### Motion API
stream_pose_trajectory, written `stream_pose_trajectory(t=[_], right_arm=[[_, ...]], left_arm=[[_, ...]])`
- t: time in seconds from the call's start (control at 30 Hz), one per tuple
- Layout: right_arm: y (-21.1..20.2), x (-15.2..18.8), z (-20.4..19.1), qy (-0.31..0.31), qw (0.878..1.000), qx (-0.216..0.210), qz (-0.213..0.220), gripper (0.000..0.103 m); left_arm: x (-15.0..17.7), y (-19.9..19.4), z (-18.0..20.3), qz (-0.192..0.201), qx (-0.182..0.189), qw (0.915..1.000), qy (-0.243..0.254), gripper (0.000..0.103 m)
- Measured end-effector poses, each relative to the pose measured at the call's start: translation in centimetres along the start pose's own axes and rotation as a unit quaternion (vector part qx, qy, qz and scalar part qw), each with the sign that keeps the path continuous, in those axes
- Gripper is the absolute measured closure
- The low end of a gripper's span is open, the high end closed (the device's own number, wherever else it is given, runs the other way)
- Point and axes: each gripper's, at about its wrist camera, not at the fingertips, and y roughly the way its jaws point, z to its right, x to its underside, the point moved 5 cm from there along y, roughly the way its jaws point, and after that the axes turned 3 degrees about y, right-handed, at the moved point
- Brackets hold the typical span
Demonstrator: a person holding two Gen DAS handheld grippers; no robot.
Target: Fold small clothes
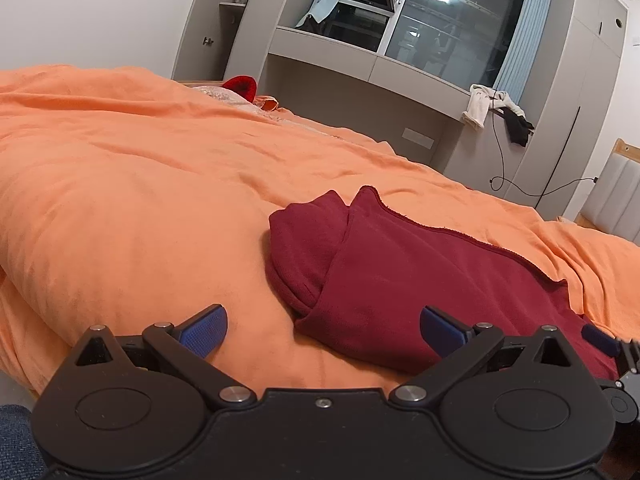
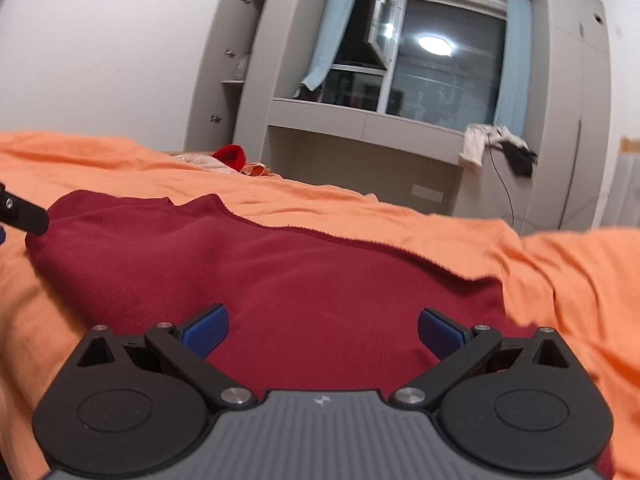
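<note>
Left wrist view: left gripper (image 1: 323, 330) is seen with fingers spread wide, nothing held. One dark red garment (image 1: 404, 280) is laid on the orange duvet (image 1: 140, 184), ahead and to the right of the fingers, its near left corner lying between the blue pads (image 1: 204, 330). One side is already turned in, a rounded fold showing at far left. The long axis is judged to run left to right across the view. A part of the right gripper (image 1: 600, 340) is caught at the right edge, over the cloth.

Right wrist view: right gripper (image 2: 323, 332) is likewise wide, empty, directly above the garment's middle, so judged the nearer. The hemmed edge (image 2: 320, 232) is seen across the far side.

Count: one garment in work, two grippers. A bright red item (image 2: 230, 156) is noted at the far end of the bed.
</note>
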Motion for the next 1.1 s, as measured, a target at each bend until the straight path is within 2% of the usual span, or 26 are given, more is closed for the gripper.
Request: stream_pose_trajectory(t=[0.3, 0.47, 0.53, 0.63, 0.7, 0.93, 1.03, 1.1], right_arm=[[-0.4, 0.7, 0.8, 0.029, 1.000, 0.001, 0.008, 0.000], [-0.3, 0.8, 0.9, 0.037, 0.999, -0.002, 0.007, 0.000], [-0.3, 0.8, 1.0, 0.039, 0.999, -0.003, 0.007, 0.000], [-0.3, 0.8, 0.9, 0.043, 0.999, -0.005, 0.007, 0.000], [-0.3, 0.9, 1.0, 0.047, 0.999, -0.005, 0.007, 0.000], [-0.2, 0.7, 0.8, 0.057, 0.998, -0.003, -0.003, 0.000], [-0.2, 0.6, 0.6, 0.057, 0.998, -0.002, -0.007, 0.000], [-0.2, 0.5, 0.6, 0.056, 0.998, -0.001, -0.008, 0.000]], left_arm=[[0.3, 0.1, -0.1, -0.005, 0.006, 0.9999, -0.012, 0.001], [1.3, -0.9, -0.3, -0.006, 0.049, 0.9978, -0.045, 0.001], [1.7, -1.4, 0.0, -0.007, 0.081, 0.9952, -0.055, 0.001], [2.4, -1.0, 0.4, -0.027, 0.125, 0.9890, -0.074, 0.001], [2.5, -0.4, 0.9, -0.036, 0.134, 0.9877, -0.071, 0.001], [0.8, 3.9, 2.1, -0.078, 0.140, 0.9836, -0.083, 0.001], [-0.3, 6.6, 3.2, -0.100, 0.121, 0.9854, -0.067, 0.001], [-0.9, 8.2, 3.9, -0.100, 0.100, 0.9884, -0.057, 0.001]])
